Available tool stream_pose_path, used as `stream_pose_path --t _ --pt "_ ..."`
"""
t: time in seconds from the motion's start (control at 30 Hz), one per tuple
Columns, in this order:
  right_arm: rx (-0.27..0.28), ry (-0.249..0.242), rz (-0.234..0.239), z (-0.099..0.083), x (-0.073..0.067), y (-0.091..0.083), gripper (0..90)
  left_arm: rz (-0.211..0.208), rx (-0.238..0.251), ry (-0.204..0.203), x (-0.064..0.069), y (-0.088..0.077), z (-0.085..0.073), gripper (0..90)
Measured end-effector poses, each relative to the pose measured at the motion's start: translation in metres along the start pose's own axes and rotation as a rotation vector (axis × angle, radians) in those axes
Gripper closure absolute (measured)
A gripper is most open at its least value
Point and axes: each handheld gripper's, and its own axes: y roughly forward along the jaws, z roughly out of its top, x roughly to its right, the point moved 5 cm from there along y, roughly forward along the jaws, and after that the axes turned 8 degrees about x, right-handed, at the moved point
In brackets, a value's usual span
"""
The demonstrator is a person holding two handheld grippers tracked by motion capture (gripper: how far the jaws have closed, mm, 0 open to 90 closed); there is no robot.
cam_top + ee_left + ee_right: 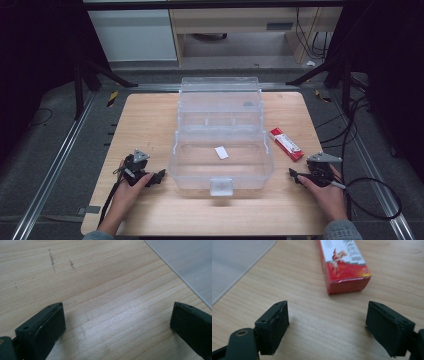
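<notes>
wood grain of the desk (pixel 150 130) is seen between the wide-apart jaws of the left gripper (pixel 159 176), which rests near the desk's left front with nothing held; a corner of the clear plastic box (pixel 220 165) shows just beside it. the box stands in the middle of the desk, its lid thrown back, with a small white slip (pixel 221 152) lying on its floor. right of the box, the red carton (pixel 343 263) lies flat on the desk, apart from the box wall. the right gripper (pixel 327 327) is held low just short of the carton's near end, jaws spread and empty. the pickup of the carton is judged to be the step in hand. it is best done if the gripper is eased forward until the carton's narrow sides are squarely between the pads, then closed gently so the cardboard is not crushed or twisted.
</notes>
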Motion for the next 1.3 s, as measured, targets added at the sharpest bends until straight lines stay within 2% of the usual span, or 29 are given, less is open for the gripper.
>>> stream_pose_path --t 0.07,0.17,0.4,0.5,0.67,0.73,0.8,0.97,1.0,1.13,1.3 --pt "0.022 0.01 -0.006 0.006 0.003 -0.001 19.1 0.001 0.0 0.0 0.0 0.0 0.0 0.0" --pt "0.022 0.019 -0.006 0.018 0.007 -0.001 23.3 0.001 0.0 -0.001 0.0 0.0 0.0 0.0" --pt "-0.046 -0.032 -0.016 0.041 0.012 0.018 26.1 0.002 0.0 -0.002 0.0 0.0 0.0 0.0" --pt "-0.078 -0.037 -0.031 0.049 0.017 0.025 25.4 0.003 0.0 -0.002 0.0 0.0 0.0 0.0" --pt "-0.117 -0.051 -0.011 0.061 0.021 0.036 25.6 0.004 0.0 -0.002 0.0 0.0 0.0 0.0" --pt "-0.14 -0.067 -0.013 0.063 0.022 0.043 26.6 0.004 0.0 -0.002 0.0 0.0 0.0 0.0" --pt "-0.149 -0.065 -0.002 0.063 0.022 0.049 29.6 0.004 0.0 -0.003 0.0 0.0 0.0 0.0" --pt "-0.18 -0.079 -0.008 0.06 0.022 0.057 32.0 0.004 -0.001 -0.002 0.0 0.0 0.0 0.0" --pt "-0.19 -0.078 -0.008 0.06 0.023 0.058 37.5 0.004 0.0 -0.002 0.0 0.0 0.0 0.0" --pt "-0.203 -0.083 0.018 0.059 0.022 0.057 49.2 0.004 0.0 -0.003 0.0 0.0 0.0 0.0" --pt "-0.203 -0.095 0.022 0.055 0.023 0.048 50.5 0.004 0.0 -0.002 0.0 0.0 0.0 0.0"
